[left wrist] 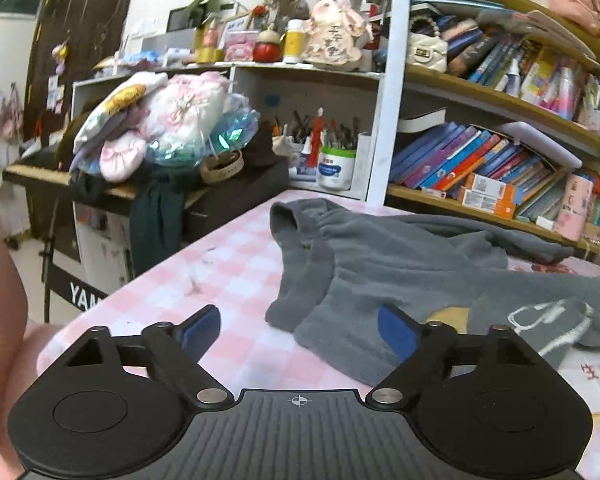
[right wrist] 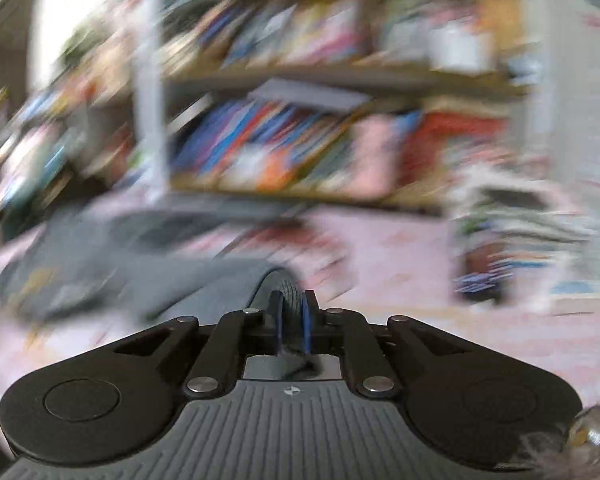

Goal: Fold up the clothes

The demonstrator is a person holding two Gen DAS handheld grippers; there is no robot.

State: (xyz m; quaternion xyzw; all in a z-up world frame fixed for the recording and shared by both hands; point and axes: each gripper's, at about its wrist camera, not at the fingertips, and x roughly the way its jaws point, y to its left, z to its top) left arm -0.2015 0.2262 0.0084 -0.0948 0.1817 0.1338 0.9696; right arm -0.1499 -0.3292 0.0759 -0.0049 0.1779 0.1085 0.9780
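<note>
The left gripper (left wrist: 299, 330) is being held wide apart over the pink checked tablecloth (left wrist: 228, 264), nothing between its fingers. To its right, a grey fleece garment (left wrist: 400, 264) is lying rumpled on the cloth, and its edge is being pinched by the nearly closed right gripper (right wrist: 293, 322) in a badly blurred view

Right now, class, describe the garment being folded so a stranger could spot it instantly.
Find the pink checked tablecloth in front of the bookshelves. On it sprawls a grey fleece top, the only clothing on the table, with a yellow and white design on its front.
</note>
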